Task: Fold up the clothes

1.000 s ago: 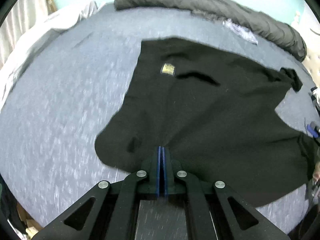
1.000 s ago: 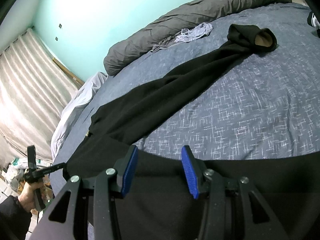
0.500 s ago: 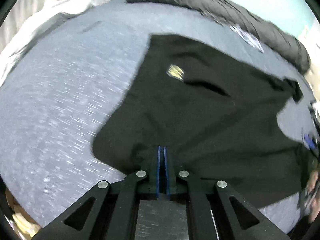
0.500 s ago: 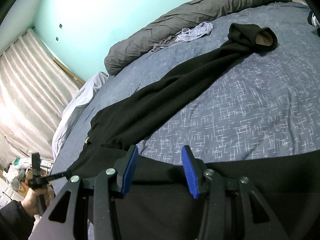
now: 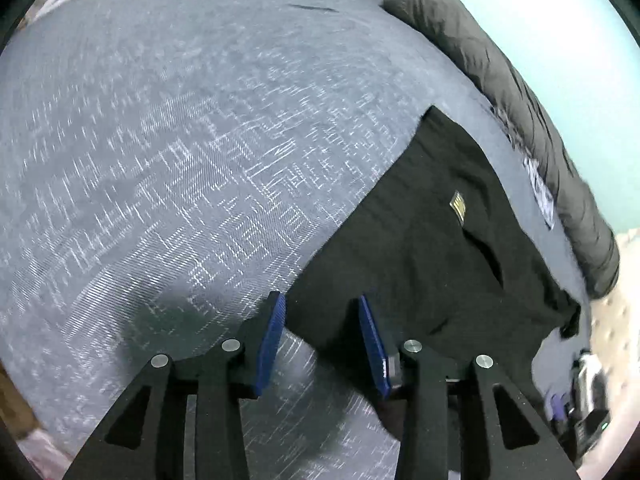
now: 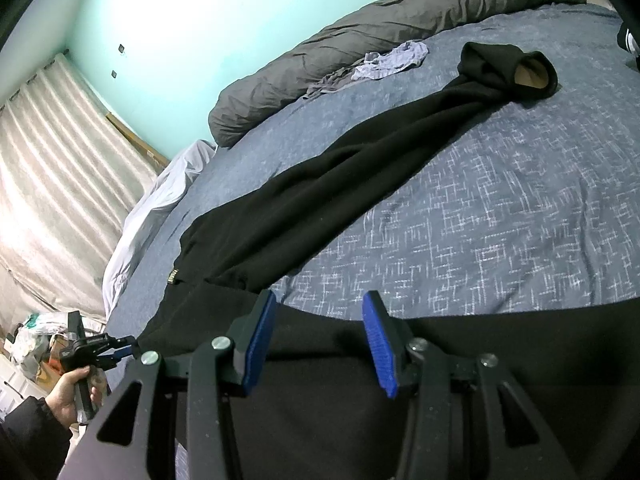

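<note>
A black long-sleeved garment point(image 5: 432, 264) with a small gold label point(image 5: 458, 205) lies spread on the blue patterned bed point(image 5: 180, 152). My left gripper point(image 5: 320, 300) is open, its blue pads straddling the garment's near corner without pinching it. In the right wrist view the garment's sleeve point(image 6: 360, 168) runs away to its cuff point(image 6: 516, 68), and its body point(image 6: 340, 408) lies under my right gripper point(image 6: 319, 298), which is open just above the fabric's edge. A hand point(image 6: 74, 390) holds the left gripper point(image 6: 116, 350) at the garment's far left corner.
A rolled grey duvet point(image 6: 360, 36) lines the bed's far side, with a pale blue-grey cloth point(image 6: 390, 62) beside it. A white sheet point(image 6: 156, 204) hangs off the left edge near the curtain point(image 6: 60, 184). Floor clutter point(image 6: 28, 344) sits lower left.
My left gripper was shut on the garment's edge and is now open, having let go. Its view has swung left over the bedspread. The right gripper stays open and still.
</note>
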`<state>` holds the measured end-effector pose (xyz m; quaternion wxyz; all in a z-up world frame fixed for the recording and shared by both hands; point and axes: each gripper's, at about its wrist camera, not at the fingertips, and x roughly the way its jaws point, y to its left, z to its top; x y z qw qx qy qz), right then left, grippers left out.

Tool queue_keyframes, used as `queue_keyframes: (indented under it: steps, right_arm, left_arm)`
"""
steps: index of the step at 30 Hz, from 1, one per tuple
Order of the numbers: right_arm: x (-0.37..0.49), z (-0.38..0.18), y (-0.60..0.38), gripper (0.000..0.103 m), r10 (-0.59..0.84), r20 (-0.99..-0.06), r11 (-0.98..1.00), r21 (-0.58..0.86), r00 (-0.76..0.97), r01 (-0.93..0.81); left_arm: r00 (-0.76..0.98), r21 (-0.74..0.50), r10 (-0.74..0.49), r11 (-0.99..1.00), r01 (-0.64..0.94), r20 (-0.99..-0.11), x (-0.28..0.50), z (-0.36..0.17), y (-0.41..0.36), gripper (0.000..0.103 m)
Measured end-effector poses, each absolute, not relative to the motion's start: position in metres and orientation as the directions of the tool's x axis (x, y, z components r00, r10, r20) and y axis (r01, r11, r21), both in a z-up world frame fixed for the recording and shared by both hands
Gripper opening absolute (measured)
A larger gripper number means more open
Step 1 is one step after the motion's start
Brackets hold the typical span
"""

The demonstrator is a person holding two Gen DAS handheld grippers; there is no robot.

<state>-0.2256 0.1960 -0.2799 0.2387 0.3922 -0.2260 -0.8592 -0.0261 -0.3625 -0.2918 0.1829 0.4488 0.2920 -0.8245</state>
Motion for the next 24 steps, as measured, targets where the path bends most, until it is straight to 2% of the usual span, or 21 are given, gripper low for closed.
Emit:
queue_keyframes:
  steps: [4,6,9,11,15,16,17,19,24]
  right_arm:
    - [-0.227,-0.281,0.195,0.045,-0.587,-0.569,-0.784,0.576,-0.576,0.230]
    - [-0.227,-0.282,0.195,0.045,-0.589,-0.569,-0.783,0.579,-0.574,0.230]
    - [-0.227,-0.283,0.195,0.045,-0.589,-0.570,-0.783,0.579,-0.573,0.229]
    - [-0.227,-0.283,0.194,0.045,-0.588,-0.570,-0.783,0.578,-0.574,0.229]
    - [-0.227,-0.283,0.195,0.045,-0.588,-0.568,-0.782,0.581,-0.576,0.225]
    - [-0.227,-0.283,0.196,0.045,-0.588,-0.568,-0.782,0.582,-0.576,0.225]
    - [-0.227,-0.283,0.196,0.045,-0.588,-0.567,-0.781,0.583,-0.577,0.224]
    - [-0.228,-0.283,0.196,0.045,-0.589,-0.567,-0.781,0.583,-0.576,0.224]
    - [-0.226,-0.283,0.196,0.045,-0.584,-0.570,-0.786,0.575,-0.578,0.226]
  left_arm:
    - [-0.544,-0.329,-0.034,-0.763,0.556,-0.839,-0.026,-0.288,-0.364,0.041]
    - [-0.550,-0.335,-0.031,-0.764,0.552,-0.834,-0.026,-0.286,-0.365,0.025]
    - [-0.560,-0.344,-0.027,-0.764,0.546,-0.828,-0.026,-0.283,-0.367,0.011]
    - [-0.567,-0.350,-0.025,-0.764,0.541,-0.823,-0.026,-0.281,-0.368,0.006]
    - [-0.585,-0.330,-0.058,-0.779,0.533,-0.809,-0.017,-0.261,-0.380,0.006]
    - [-0.574,-0.313,-0.071,-0.780,0.542,-0.816,-0.015,-0.260,-0.387,0.005]
    - [-0.545,-0.280,-0.096,-0.776,0.565,-0.833,-0.013,-0.265,-0.393,0.000]
    - [-0.493,-0.228,-0.135,-0.763,0.606,-0.860,-0.008,-0.274,-0.405,0.000]
    - [-0.521,-0.307,-0.085,-0.724,0.618,-0.849,0.008,-0.291,-0.417,0.000]
